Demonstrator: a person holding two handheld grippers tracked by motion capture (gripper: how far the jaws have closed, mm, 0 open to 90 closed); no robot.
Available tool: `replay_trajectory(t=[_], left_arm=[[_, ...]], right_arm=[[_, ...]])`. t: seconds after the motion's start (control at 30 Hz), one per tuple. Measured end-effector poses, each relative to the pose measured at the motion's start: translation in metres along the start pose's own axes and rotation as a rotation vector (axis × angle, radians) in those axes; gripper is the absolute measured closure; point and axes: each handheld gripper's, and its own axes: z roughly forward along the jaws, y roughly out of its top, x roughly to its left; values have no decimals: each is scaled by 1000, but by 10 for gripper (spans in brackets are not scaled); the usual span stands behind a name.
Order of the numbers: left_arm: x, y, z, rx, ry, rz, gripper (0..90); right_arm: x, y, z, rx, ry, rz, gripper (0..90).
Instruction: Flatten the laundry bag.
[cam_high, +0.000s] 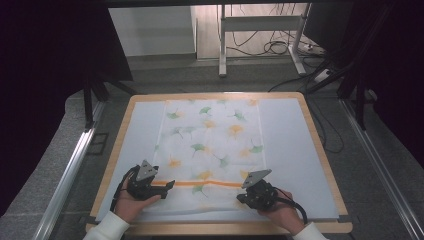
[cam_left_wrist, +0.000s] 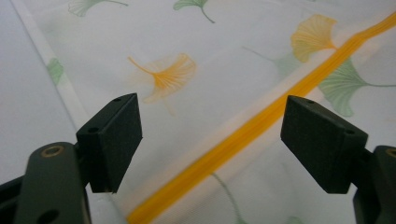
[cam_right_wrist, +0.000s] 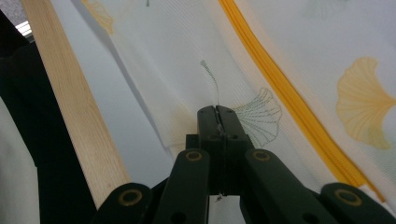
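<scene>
Cloth on table, right claw pinching its near edge.

I am watching the ginkgo-print cloth (cam_high: 210, 145) lying flat on the pale mat of the wooden-rimmed table (cam_high: 320, 150), its orange stripe (cam_high: 220, 183) running across near my side. No containers are showing anywhere on the table. My right gripper (cam_right_wrist: 218, 116) is sitting with jaws fully closed, pinching a small fold of cloth at the near edge, just short of the stripe. My left gripper (cam_left_wrist: 210, 140) is hovering with jaws spread wide over the stripe, gripping nothing.
</scene>
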Motion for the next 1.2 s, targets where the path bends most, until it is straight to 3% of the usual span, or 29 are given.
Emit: replay_trajectory(t=[0.3,0.4,0.47,0.57,0.6,0.63,0.67,0.7,0.9,0.97,1.03,1.07,1.2], left_arm=[[1,0,0,0,0,0,206],[1,0,0,-2,-1,-2,205],[1,0,0,-4,1,-1,205],[1,1,0,-4,-1,-2,204],[1,1,0,-4,-1,-2,204],[0,1,0,-10,-3,-1,203],[0,1,0,-10,-3,-1,203],[0,2,0,-22,-10,-6,200],[-2,6,-1,-51,-12,3,190],[-5,9,-2,-72,-13,15,191],[-6,10,-3,-83,-22,11,199],[-7,12,-4,-97,-28,14,200],[-8,15,-3,-96,-34,13,201]], right_arm=[[-1,-2,1,-1,8,9,874],[-2,-2,-1,-12,34,22,659],[-3,-2,-6,-50,22,26,588],[-15,-3,-19,-150,-18,74,482],[-15,-3,-19,-150,-18,74,482],[-29,-4,-28,-200,-69,121,407],[-29,-4,-28,-200,-69,121,407],[-40,-8,-34,-223,-96,171,378],[-60,-20,-42,-236,-170,252,386],[-64,-23,-44,-227,-213,274,436],[-66,-24,-44,-227,-213,281,463],[-69,-27,-46,-231,-214,297,536],[-72,-30,-48,-239,-209,305,619]])
